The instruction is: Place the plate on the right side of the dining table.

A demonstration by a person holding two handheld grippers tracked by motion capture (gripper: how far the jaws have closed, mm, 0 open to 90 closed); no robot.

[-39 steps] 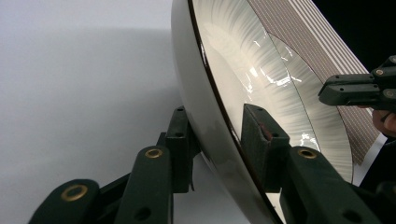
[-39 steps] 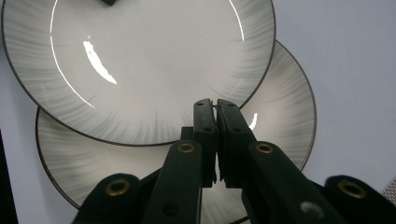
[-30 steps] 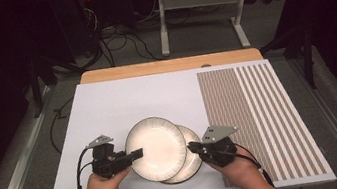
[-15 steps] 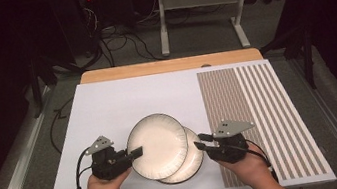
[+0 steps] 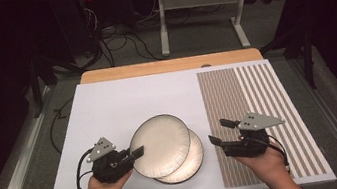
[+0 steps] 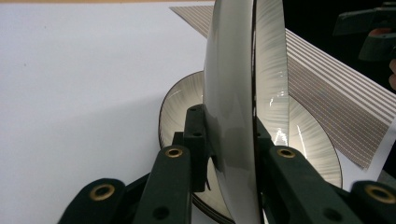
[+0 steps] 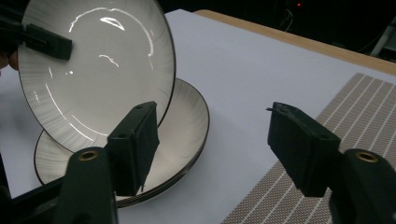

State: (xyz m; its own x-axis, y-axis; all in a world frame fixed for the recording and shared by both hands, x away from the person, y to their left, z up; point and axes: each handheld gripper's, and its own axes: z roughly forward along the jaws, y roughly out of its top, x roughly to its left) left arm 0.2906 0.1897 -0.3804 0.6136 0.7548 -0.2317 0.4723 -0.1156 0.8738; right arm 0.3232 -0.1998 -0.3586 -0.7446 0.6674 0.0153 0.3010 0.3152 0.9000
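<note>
My left gripper (image 5: pixel 136 153) is shut on the rim of a white plate (image 5: pixel 160 145) with a dark edge, holding it lifted and tilted above a stack of matching plates (image 5: pixel 188 164) on the white mat. In the left gripper view the held plate (image 6: pixel 233 93) stands edge-on between the jaws, with the stack (image 6: pixel 308 144) lying behind it. My right gripper (image 5: pixel 220 133) is open over the left edge of the striped placemat (image 5: pixel 255 112), apart from the plates. In the right gripper view its wide jaws frame the lifted plate (image 7: pixel 98 70) and the stack (image 7: pixel 182 126).
A white mat (image 5: pixel 123 106) covers the table, with a wooden edge (image 5: pixel 167 66) at the far side. Beyond the table are cables and a metal stand (image 5: pixel 200 14) on the floor. A rail (image 5: pixel 15 168) runs along the left side.
The right gripper has drawn back to the right, away from the plates, and opened wider. The left gripper has tipped the held plate higher off the stack.
</note>
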